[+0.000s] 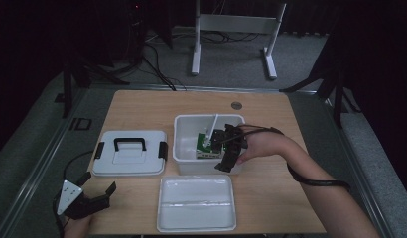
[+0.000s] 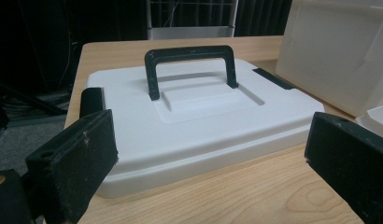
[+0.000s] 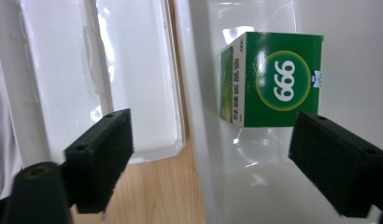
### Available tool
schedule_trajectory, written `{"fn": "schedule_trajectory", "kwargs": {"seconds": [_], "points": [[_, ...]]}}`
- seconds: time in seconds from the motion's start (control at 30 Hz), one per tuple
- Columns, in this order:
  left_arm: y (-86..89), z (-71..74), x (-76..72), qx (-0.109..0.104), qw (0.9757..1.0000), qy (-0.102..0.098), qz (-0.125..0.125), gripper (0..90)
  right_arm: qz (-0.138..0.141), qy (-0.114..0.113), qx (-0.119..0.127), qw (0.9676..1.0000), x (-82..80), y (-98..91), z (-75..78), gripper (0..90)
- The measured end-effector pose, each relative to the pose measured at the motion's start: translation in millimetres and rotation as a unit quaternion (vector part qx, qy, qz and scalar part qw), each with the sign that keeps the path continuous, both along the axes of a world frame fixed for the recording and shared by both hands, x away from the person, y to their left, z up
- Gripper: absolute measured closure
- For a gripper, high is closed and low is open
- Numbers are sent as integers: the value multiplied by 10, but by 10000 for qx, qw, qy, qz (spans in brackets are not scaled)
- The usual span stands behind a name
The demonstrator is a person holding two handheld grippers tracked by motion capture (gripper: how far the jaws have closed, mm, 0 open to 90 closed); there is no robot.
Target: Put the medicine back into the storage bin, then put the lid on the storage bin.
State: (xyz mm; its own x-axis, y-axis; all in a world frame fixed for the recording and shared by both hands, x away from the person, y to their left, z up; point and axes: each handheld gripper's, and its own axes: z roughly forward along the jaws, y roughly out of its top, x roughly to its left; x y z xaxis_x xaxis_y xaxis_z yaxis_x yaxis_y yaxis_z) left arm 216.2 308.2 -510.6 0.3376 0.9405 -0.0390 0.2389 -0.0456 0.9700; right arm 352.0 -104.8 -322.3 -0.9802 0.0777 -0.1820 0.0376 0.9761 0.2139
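Right gripper (image 1: 230, 148), spread, hovers over white bin (image 1: 184, 148) holding green box (image 3: 273, 79).

- The high view was dim and underexposed; beyond the wooden table (image 1: 271, 193), toward 12 o'clock, the room sank into near black.
- Glare streaked the white tray (image 3: 63, 84) at 10 o'clock in the right gripper view.
- The green box (image 3: 273, 79) was sharp, while the near jaws were soft.
- The white lid (image 2: 199, 116) cast a soft shadow toward 6 o'clock.
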Motion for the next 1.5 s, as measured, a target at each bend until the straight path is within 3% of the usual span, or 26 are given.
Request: {"fn": "schedule_trajectory", "kwargs": {"seconds": [0.47,0.73,0.8,1.03,1.1,1.17,1.2,1.23,1.3,1.5], "points": [[-2,0,2,-15,10000,3,-8,22,618,388,66,9973,-491,164,-282,150],[-3,0,4,-20,10000,13,-8,22,814,557,80,9951,-612,273,-558,208],[-3,0,3,-24,10000,8,-10,22,860,613,21,9944,-632,323,-712,230],[-1,0,3,-14,10000,14,-7,22,897,604,-105,9941,-653,443,-1074,370],[-2,0,2,-13,10000,12,-3,23,897,606,-109,9941,-643,476,-1134,443],[-3,0,0,-11,10000,3,3,22,890,598,-121,9942,-639,489,-1156,447],[-4,-1,0,-7,10000,-2,-1,22,915,605,-220,9937,-628,531,-1222,543],[-4,-1,-1,-6,10000,-5,-2,22,942,579,-242,9936,-631,545,-1246,551],[-2,0,0,-12,10000,5,-9,23,888,738,-328,9928,-615,575,-1283,615],[0,0,2,-11,10000,9,-26,23,868,628,-555,9927,-629,606,-1359,804]]}}
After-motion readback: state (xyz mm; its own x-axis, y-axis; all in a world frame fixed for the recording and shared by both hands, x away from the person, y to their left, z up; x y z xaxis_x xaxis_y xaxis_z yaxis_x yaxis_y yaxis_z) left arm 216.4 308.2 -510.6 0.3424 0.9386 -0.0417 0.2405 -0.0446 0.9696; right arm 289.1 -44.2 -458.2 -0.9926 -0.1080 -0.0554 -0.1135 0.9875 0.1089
